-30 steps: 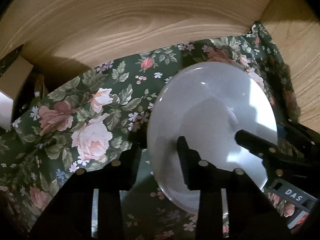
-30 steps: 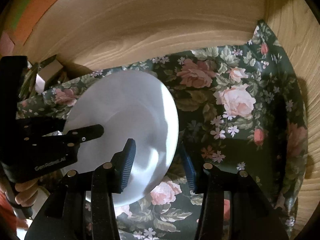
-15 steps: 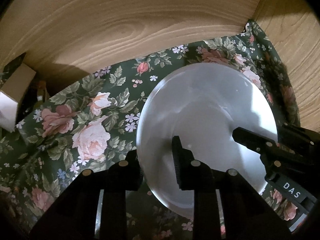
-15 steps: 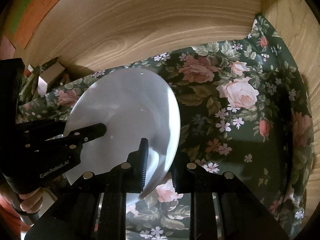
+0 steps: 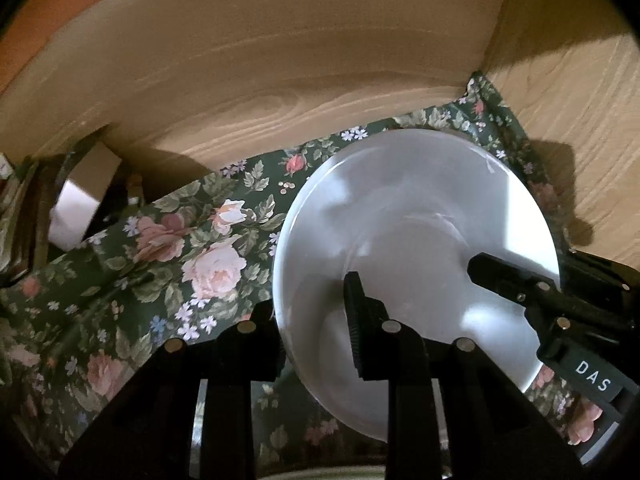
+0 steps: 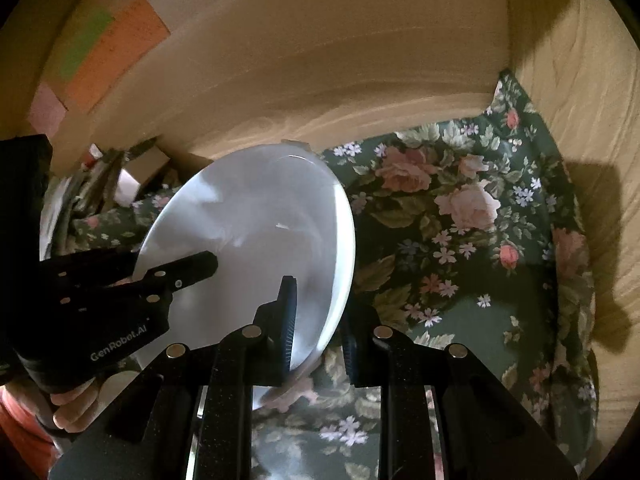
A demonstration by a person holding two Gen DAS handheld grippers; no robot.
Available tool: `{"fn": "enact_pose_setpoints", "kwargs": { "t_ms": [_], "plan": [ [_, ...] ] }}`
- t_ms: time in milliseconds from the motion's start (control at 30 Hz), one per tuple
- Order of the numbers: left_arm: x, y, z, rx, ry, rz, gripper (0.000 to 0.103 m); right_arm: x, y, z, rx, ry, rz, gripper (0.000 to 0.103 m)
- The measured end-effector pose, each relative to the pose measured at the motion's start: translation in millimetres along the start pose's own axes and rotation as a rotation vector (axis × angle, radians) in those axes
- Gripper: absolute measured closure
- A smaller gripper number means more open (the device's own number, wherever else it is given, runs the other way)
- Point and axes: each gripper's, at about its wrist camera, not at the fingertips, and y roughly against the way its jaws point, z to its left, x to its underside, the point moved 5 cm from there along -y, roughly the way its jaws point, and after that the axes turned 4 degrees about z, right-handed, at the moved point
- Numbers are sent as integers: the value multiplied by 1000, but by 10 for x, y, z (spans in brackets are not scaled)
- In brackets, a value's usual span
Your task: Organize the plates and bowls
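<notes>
Two grippers clamp one white plate (image 5: 416, 240), which serves as the reference point for this entry and sits tilted above a dark green floral cloth (image 5: 168, 248), its right edge raised in the right wrist view. To the left of the plate, at the cloth's far left end, stands a small cardboard box (image 5: 86, 184) among dim clutter that is too dark to identify. Behind the plate runs a light wood-grain back panel (image 5: 280, 60), with orange, green and pink paper notes (image 6: 108, 48) fixed to it up and left of the plate. At the plate's left rim, the left gripper (image 5: 316, 324) has its jaws closed on the edge, one finger over the upper face and one beneath. A hand (image 6: 76, 404) with an orange-red sleeve shows below it in the right wrist view. At the plate's right rim, the right gripper (image 6: 320, 324) has its jaws likewise pressed together on the edge, one ribbed pad on the plate's face and the other behind it. Right of the plate, the cloth lies bare and rumpled up to a wood side wall (image 6: 580, 120), where a hard shadow falls.
</notes>
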Motion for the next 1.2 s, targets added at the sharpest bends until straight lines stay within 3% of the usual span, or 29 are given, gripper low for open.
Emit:
{"fn": "enact_pose_setpoints", "kwargs": {
  "t_ms": [667,1200],
  "plan": [
    [451,813,168,3,51,-119,78,209,555,635,-11,89,-100,84],
    [911,1243,590,-13,126,-171,78,385,619,1232,-54,159,-118,84]
  ]
}}
